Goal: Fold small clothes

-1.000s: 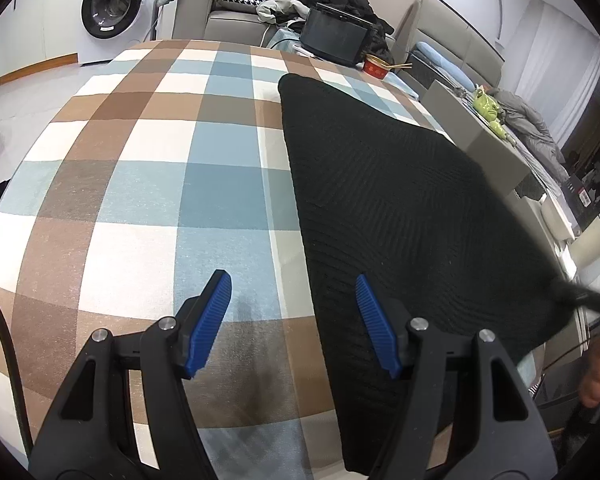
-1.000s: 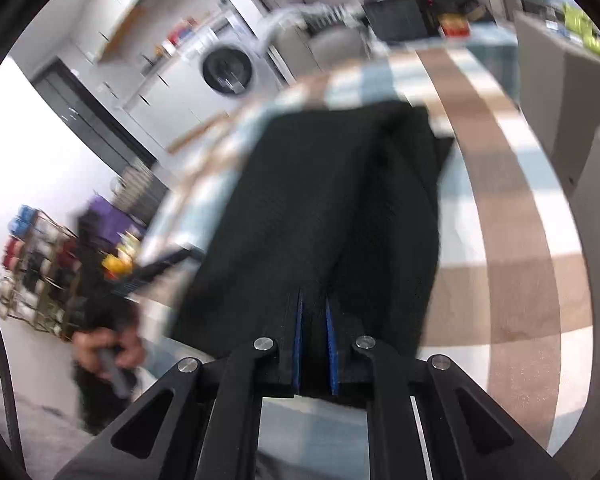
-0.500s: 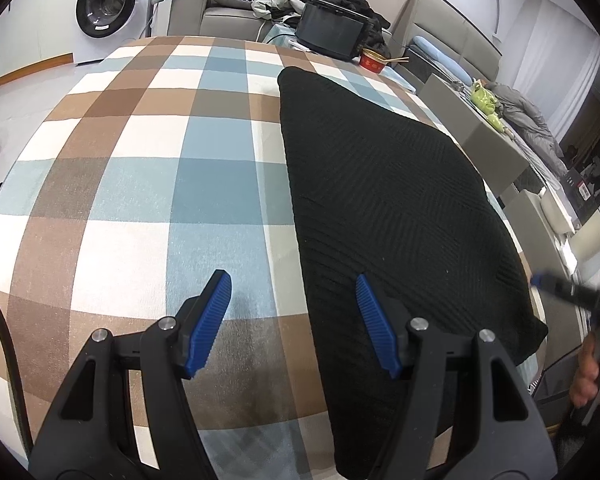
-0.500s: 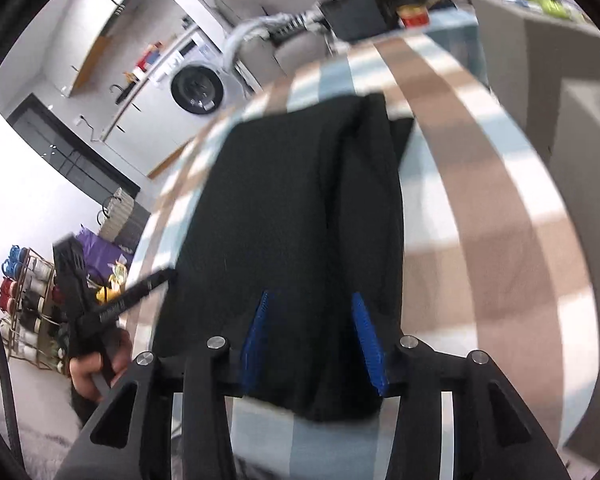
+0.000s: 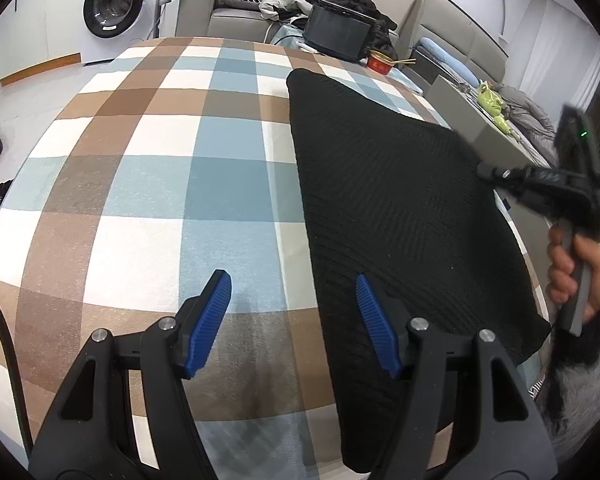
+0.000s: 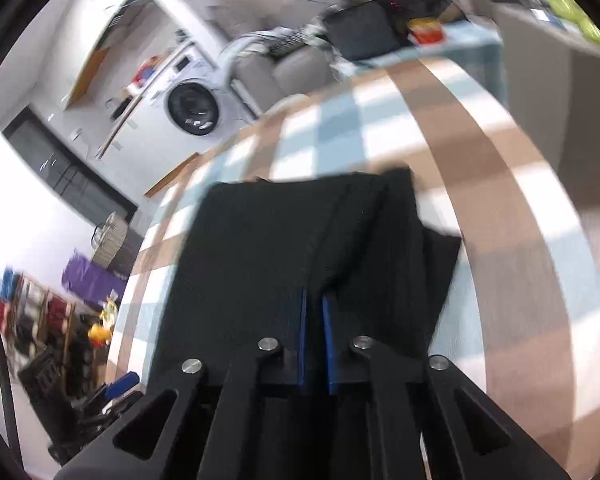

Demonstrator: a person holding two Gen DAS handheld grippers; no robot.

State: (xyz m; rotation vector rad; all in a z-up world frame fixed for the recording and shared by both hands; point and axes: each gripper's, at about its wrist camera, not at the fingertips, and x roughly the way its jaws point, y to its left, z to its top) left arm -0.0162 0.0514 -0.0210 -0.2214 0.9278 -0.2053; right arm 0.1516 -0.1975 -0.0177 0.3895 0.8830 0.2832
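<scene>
Black ribbed knit, a folded garment [image 5: 400, 216], lies flat on a checked tablecloth [image 5: 148, 184] of brown, blue and white squares in the left wrist view, taking up the right half of the table and reaching from the far side down to the near edge. The left gripper [image 5: 292, 320] hangs over the near edge with its blue-padded fingers [image 5: 210, 316] spread wide and nothing between them; the left finger is over bare cloth and the right finger sits above the garment's left border. At the right edge of this view the right gripper [image 5: 488, 170] reaches in, its tip at the garment's right edge, with the person's hand [image 5: 572, 276] wrapped around its handle. Beyond the table stand a washing machine [image 5: 114, 4], a grey sofa [image 5: 228, 16] strewn with clothes, a dark box [image 5: 336, 30] and a red bowl [image 5: 380, 63]. The right wrist view is blurred by motion. There the right gripper's [image 6: 315, 340] blue pads are pressed close together with a fold of the garment [image 6: 284, 256] pinched between them, and the cloth rises from the table toward the fingers in a raised ridge while the rest spreads over the tablecloth [image 6: 500, 216]. The washing machine [image 6: 192, 108] shows in the background at the left.
</scene>
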